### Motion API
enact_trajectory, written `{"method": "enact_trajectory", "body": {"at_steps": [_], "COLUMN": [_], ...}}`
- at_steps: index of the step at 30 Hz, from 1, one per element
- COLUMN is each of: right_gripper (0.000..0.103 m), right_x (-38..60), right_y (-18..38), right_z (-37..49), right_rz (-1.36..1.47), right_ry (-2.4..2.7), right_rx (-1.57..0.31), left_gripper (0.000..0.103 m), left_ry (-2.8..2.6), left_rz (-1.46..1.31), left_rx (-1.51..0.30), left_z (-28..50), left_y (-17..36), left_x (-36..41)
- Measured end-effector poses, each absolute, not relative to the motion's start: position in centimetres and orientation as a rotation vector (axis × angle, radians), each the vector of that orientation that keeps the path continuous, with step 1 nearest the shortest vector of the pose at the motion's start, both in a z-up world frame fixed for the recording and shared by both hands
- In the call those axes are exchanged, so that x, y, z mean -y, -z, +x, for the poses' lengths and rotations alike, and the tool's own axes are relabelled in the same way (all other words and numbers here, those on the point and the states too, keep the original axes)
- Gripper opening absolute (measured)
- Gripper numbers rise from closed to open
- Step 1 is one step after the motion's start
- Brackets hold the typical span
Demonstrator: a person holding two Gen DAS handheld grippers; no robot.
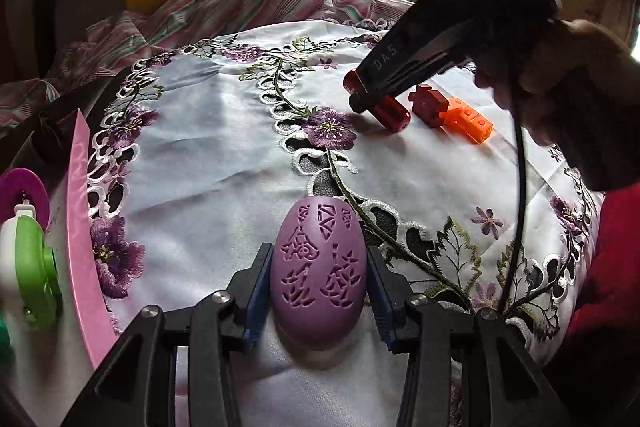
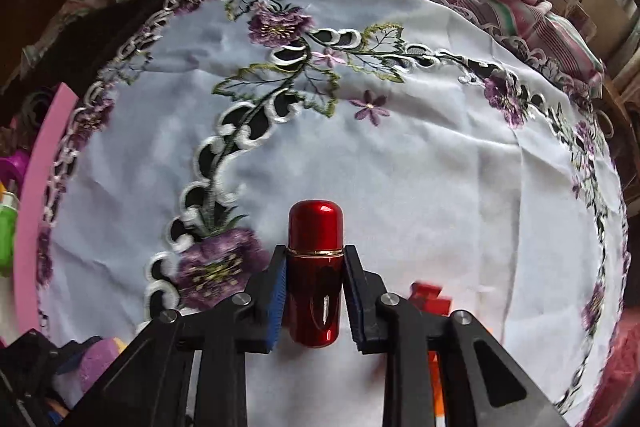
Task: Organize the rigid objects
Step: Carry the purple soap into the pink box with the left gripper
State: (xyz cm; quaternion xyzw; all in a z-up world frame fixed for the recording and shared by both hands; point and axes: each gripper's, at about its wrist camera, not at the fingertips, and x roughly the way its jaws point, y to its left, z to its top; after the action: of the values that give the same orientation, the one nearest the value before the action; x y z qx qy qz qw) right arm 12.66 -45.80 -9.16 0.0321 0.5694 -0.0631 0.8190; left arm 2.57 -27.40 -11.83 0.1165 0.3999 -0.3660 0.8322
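The left gripper (image 1: 318,291) has its blue-padded fingers (image 1: 256,297) pressed on both flanks of a mauve egg-shaped plastic shell with cut-out patterns (image 1: 319,273), which rests on the white embroidered tablecloth (image 1: 224,155) near the front edge. The right gripper (image 2: 315,297) is closed narrowly on a glossy dark red metal capsule with a thin gold band (image 2: 316,267); its pads (image 2: 276,301) touch the lower body while the rounded cap pokes out past the fingertips. From the left wrist view that capsule (image 1: 394,113) lies low on the cloth, farther back and to the right, and the letters "DAS" show on the gripper's black arm. Just beside it sit a red plastic block (image 1: 428,105) and an orange studded block (image 1: 468,123), touching each other. A pink board edge (image 1: 82,227) borders the cloth at left, with what seems a green and white tape dispenser (image 1: 28,267) beyond it, blurred. Striped pink bedding (image 1: 240,3) is bunched behind.
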Motion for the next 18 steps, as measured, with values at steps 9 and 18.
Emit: {"method": "enact_trajectory", "body": {"at_steps": [9, 18], "right_gripper": [0.026, 0.026], "right_x": [42.8, 42.9], "right_y": [10.3, 10.4], "right_z": [7.3, 6.7], "right_rz": [0.177, 0.133], "right_ry": [0.128, 0.100], "right_rx": [-1.198, -1.157], "left_gripper": [0.046, 0.044], "left_ry": [0.774, 0.770], "left_rz": [0.255, 0.235], "left_rx": [-0.841, -0.885], "left_z": [2.5, 2.5], "left_y": [11.8, 10.9], "left_x": [27.5, 27.1]}}
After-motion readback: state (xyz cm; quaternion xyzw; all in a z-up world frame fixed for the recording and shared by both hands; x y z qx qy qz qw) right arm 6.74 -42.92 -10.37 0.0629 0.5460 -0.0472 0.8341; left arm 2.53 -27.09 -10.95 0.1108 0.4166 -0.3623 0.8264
